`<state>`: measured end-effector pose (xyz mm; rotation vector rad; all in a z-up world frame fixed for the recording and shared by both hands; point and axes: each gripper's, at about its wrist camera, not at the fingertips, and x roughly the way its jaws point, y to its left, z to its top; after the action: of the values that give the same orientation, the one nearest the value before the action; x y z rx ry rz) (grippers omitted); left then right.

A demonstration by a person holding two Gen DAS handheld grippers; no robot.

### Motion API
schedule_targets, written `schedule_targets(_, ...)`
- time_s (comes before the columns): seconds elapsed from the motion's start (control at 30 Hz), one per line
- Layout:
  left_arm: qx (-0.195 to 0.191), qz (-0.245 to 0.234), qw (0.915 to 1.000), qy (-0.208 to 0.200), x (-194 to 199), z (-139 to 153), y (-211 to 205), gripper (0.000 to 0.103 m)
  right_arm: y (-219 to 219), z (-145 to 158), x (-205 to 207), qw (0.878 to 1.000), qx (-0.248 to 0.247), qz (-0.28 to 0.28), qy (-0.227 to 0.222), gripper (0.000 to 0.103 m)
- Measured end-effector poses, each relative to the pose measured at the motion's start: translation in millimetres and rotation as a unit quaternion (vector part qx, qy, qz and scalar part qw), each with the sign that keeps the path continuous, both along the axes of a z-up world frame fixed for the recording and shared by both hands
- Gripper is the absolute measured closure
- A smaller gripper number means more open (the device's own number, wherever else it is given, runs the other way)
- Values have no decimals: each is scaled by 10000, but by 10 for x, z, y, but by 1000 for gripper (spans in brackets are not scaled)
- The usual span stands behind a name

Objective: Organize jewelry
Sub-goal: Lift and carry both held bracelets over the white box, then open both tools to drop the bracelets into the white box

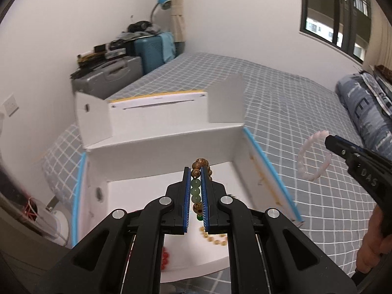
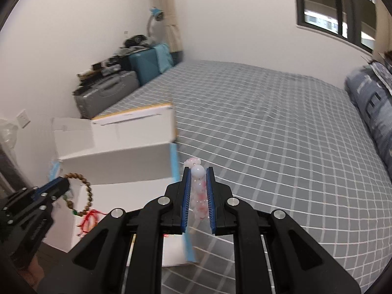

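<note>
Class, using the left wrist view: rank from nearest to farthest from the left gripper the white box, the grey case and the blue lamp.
From the left gripper:
1. White box, just ahead and below.
2. Grey case, past the box, left of the bed.
3. Blue lamp, highest, by the far wall.

Left wrist view: mounted behind the left tongs (image 1: 195, 178), angled down, close above the open white box (image 1: 171, 144) on the bed (image 1: 281, 93). Right wrist view: likewise behind the right tongs (image 2: 198, 178), seemingly just right of the box (image 2: 115, 161). Shared: box, bed, each other's tongs.
</note>
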<state>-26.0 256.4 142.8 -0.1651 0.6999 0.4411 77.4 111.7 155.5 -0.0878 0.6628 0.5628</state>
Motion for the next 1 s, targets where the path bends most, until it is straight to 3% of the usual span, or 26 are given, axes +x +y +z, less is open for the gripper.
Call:
schedule_targets(0.27, -112, 329, 9992, 173, -175, -209, 370, 95, 654, -138, -239, 9974, -259, 666, -38, 91)
schedule_targets(0.5, -428, 428, 9962, 629, -51, -674, 585, 95, 1103, -639, -69, 9941, -664, 759, 396, 91)
schedule_targets(0.8, -644, 517, 9919, 963, 41, -967, 767, 95, 1266, -1055, 151, 9872, -1014, 738, 989, 91)
schedule_targets(1.0, -733, 586, 9908, 976, 25, -981, 847, 95, 1318, -1143, 152, 9847, -1147, 773, 1058, 90)
